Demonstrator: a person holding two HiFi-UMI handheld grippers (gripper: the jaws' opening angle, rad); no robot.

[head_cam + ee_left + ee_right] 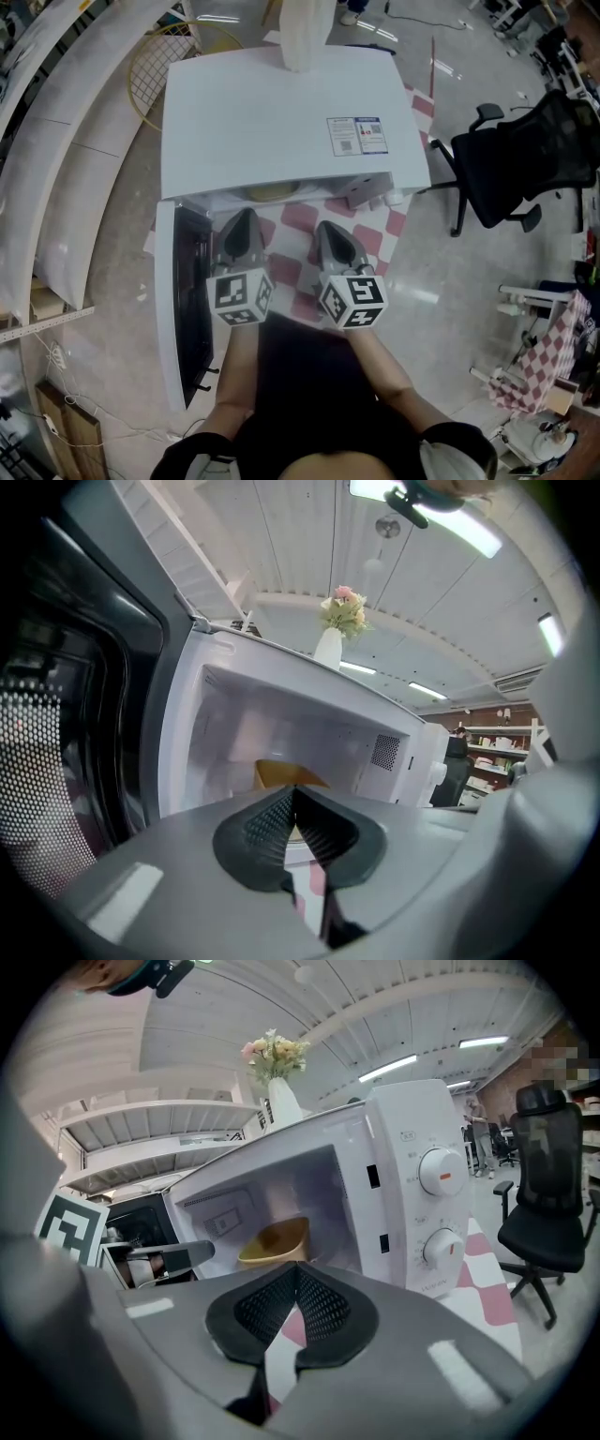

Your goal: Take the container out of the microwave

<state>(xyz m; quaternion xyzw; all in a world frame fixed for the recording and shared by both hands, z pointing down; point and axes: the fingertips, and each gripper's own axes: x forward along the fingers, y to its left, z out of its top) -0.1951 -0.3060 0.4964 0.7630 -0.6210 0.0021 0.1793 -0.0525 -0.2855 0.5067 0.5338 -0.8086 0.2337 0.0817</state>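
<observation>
A yellow container point(274, 1240) sits inside the white microwave point(281, 112), whose door point(190, 309) hangs open to the left. The head view shows only the container's rim point(272, 193) under the microwave's top edge. My left gripper point(243, 219) and right gripper point(327, 231) are side by side just in front of the open cavity, both pointing into it. Both are shut with nothing between the jaws. In the left gripper view the jaw tips point(293, 790) meet right below the container point(281, 772). The right gripper point(298, 1268) is a little short of the cavity's front.
The microwave stands on a pink-and-white checkered cloth point(384, 234). Its control panel with two knobs point(441, 1206) is right of the cavity. A white vase with flowers point(279, 1091) stands on top. A black office chair point(530, 155) is on the floor at right.
</observation>
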